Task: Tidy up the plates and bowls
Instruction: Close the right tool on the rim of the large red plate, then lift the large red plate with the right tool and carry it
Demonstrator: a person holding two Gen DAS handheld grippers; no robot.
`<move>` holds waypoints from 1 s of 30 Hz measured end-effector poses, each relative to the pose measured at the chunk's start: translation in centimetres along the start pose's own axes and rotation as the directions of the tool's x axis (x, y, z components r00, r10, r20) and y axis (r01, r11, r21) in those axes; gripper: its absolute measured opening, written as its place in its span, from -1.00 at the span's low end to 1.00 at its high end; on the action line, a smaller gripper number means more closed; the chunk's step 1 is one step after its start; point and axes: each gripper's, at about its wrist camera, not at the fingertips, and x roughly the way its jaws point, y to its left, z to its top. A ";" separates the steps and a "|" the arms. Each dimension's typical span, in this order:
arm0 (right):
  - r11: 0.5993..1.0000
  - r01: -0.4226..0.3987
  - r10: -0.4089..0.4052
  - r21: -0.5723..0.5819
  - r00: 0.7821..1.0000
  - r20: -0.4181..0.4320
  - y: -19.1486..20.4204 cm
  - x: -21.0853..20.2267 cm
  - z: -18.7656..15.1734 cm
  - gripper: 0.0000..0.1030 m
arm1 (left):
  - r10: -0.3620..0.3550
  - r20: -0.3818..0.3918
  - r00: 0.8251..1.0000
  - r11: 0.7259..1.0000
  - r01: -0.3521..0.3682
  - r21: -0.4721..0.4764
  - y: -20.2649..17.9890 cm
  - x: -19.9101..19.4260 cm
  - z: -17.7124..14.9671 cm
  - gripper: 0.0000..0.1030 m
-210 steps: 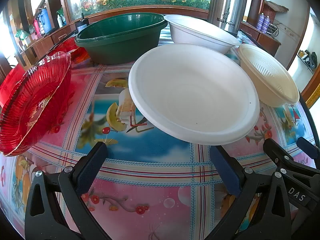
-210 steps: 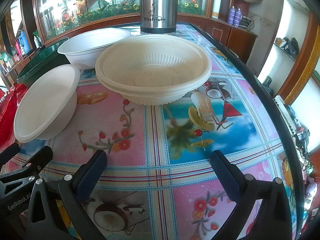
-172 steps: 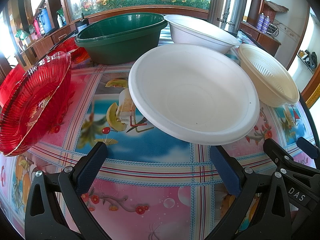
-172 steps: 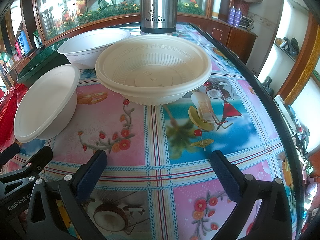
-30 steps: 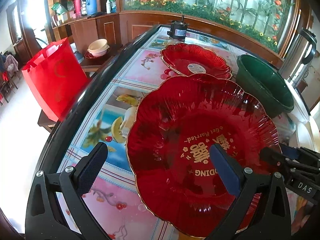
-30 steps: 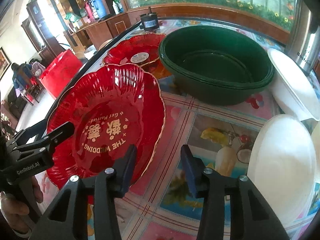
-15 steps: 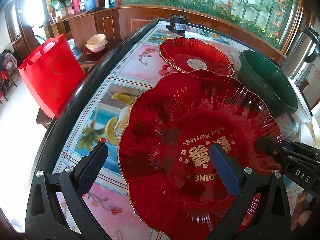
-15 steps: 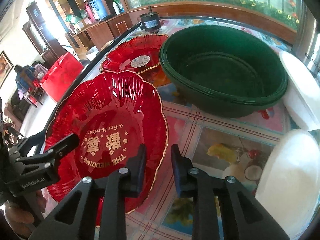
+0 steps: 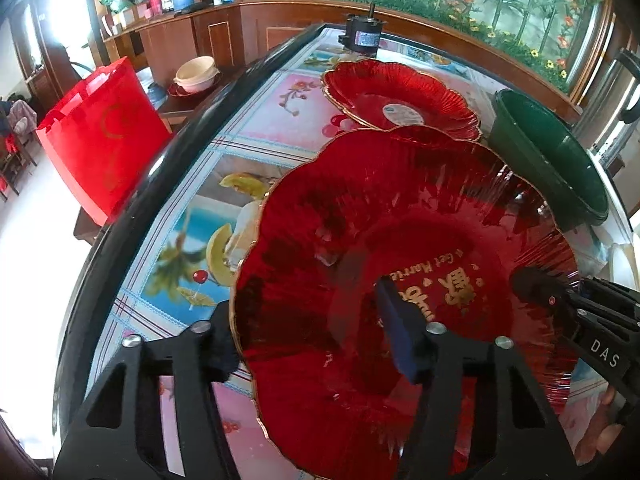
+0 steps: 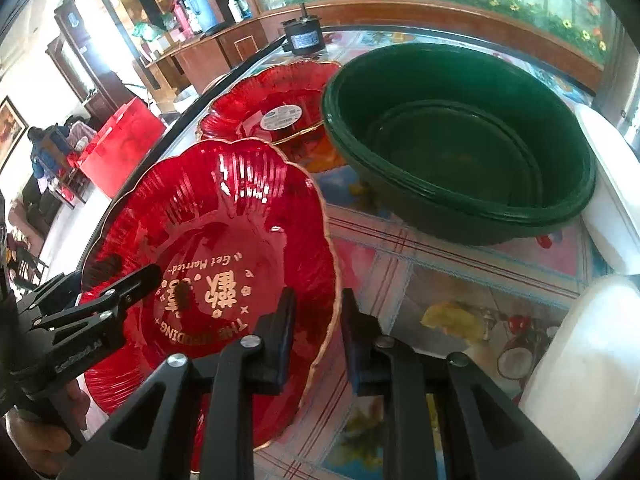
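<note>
A red scalloped plate with gold lettering [image 9: 400,240] [image 10: 216,224] is tilted up off the table. My left gripper [image 9: 308,332] straddles its left rim, jaws narrowed, one finger in front and one behind. My right gripper [image 10: 318,320] is shut on the plate's right rim, one finger on each face. A second red plate [image 9: 400,100] [image 10: 276,108] lies flat beyond it. A green basin [image 10: 460,148] [image 9: 548,152] stands right of that.
White bowls [image 10: 580,360] sit at the right of the table. The table's dark edge [image 9: 160,168] runs along the left, with a red bag [image 9: 100,136] on the floor beside it. A small black motor [image 9: 362,36] stands at the far end.
Both grippers have closed in on the red plate's rims. My left gripper's jaws went from wide open to narrow. The plate is tilted up more than before.
</note>
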 end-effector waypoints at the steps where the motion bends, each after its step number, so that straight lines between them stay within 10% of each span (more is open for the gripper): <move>1: 1.000 0.012 -0.012 -0.011 1.000 0.004 0.2 0.0 0.0 -0.70 | 0.013 0.003 1.000 1.000 -0.013 0.000 0.1 0.0 0.0 -0.07; 5: 1.000 0.015 -0.014 -0.018 1.000 0.005 0.3 0.1 0.2 -0.70 | 0.036 0.010 0.999 0.999 -0.036 -0.016 0.7 0.0 0.0 -0.34; 30: 0.985 -0.141 0.145 0.100 0.989 -0.026 -1.6 0.0 -0.1 -0.83 | 0.007 0.001 1.000 1.000 -0.007 -0.020 1.3 -0.3 -0.3 -0.44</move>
